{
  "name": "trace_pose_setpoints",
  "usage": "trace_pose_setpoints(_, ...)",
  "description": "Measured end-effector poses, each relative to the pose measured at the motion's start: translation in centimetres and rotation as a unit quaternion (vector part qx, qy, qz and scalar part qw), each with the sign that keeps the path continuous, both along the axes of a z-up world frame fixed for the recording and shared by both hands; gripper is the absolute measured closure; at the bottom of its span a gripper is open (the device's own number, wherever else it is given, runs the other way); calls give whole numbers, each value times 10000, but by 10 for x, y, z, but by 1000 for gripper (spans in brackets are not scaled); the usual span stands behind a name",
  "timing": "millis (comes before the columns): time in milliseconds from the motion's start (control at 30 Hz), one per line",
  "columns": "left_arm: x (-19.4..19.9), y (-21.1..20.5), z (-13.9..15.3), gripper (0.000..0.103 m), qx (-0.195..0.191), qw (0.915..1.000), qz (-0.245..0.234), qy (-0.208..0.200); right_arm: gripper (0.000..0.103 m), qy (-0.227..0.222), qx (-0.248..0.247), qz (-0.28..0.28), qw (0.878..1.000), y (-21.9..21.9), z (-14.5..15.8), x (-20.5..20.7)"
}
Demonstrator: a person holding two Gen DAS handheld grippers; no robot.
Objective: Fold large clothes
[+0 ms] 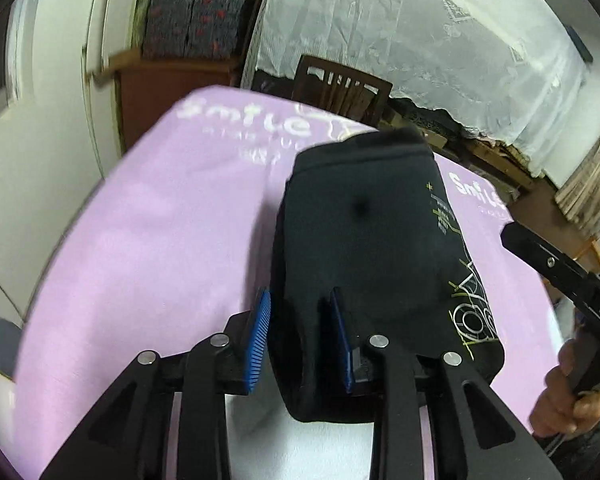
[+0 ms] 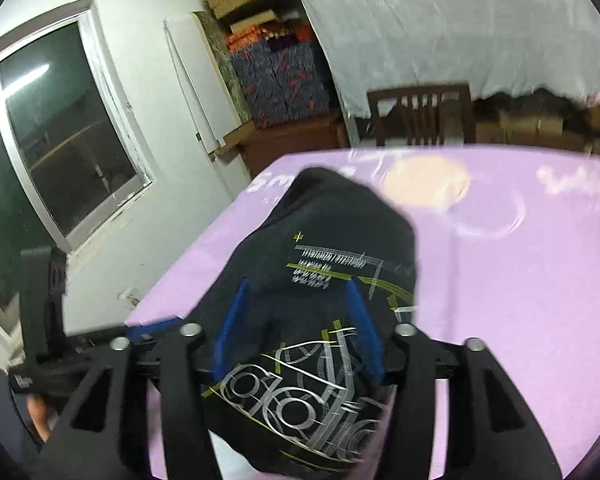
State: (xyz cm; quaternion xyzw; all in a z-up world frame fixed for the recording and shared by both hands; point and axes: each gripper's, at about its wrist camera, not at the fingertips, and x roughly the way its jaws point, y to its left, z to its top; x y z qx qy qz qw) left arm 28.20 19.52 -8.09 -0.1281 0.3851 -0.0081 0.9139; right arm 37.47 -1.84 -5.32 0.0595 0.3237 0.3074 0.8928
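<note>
A black garment (image 1: 364, 248) with white and yellow-green print lies bunched and folded on a table under a lilac cloth (image 1: 140, 240). My left gripper (image 1: 302, 336) has its blue pads (image 1: 260, 340) apart, and a thick fold of the garment's near edge fills the gap between them. My right gripper (image 2: 300, 328) also stands wide, with the printed part of the garment (image 2: 324, 272) bulging between its blue pads (image 2: 232, 328). The right gripper's body shows at the right edge of the left wrist view (image 1: 560, 276), held by a hand.
A dark wooden chair (image 1: 340, 92) stands at the table's far edge, before a white lace curtain (image 1: 420, 32). Patterned boxes (image 2: 280, 76) sit on a brown cabinet at the back left. A window (image 2: 60, 120) is on the left wall.
</note>
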Motion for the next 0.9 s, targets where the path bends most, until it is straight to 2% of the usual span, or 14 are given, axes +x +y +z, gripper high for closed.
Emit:
trace_pose_setpoints(33,2,-5,8,73,185,9998,40,-70,47,-34,-68,-4,10000,-7,2,2)
trace_pose_setpoints(100,9,-11,19,73,309,9994,14,-158,47,-24,-241,-193,9995,-16,-1,10)
trace_pose_setpoints(167,22,-21,31,73,378,9990,-47,-230,51,204,-270,-314,9989,-21,-9,27)
trace_pose_setpoints(233,35,-36,39,68,489,9982,-161,-321,61,427,-233,-280,9984,-17,-16,38)
trace_pose_setpoints(300,50,-48,35,57,575,9976,-263,-287,65,555,-263,-240,9978,-7,-22,51)
trace_pose_setpoints(333,61,-50,27,57,570,9978,-281,-177,65,621,-258,-189,9976,-1,-27,57)
trace_pose_setpoints(400,79,-43,1,61,375,9988,-243,212,64,578,-349,-189,9975,14,-33,60)
trace_pose_setpoints(433,82,-36,-10,59,152,9992,-225,302,64,508,-392,-151,9978,20,-34,60)
trace_pose_setpoints(533,84,-8,-31,55,-617,9969,-283,399,57,520,-427,55,9977,31,-43,60)
trace_pose_setpoints(600,87,2,-39,54,-810,9952,-266,483,56,355,-660,92,9971,42,-48,57)
trace_pose_setpoints(667,87,3,-43,54,-859,9950,-217,456,55,295,-746,151,9967,51,-53,55)
trace_pose_setpoints(733,84,-5,-42,53,-647,9971,-121,370,54,422,-627,167,9970,49,-54,59)
trace_pose_setpoints(833,78,-14,-40,49,-371,9988,92,313,55,374,-701,253,9965,46,-53,58)
trace_pose_setpoints(900,67,-9,-34,51,-453,9982,195,329,56,394,-695,269,9964,40,-47,53)
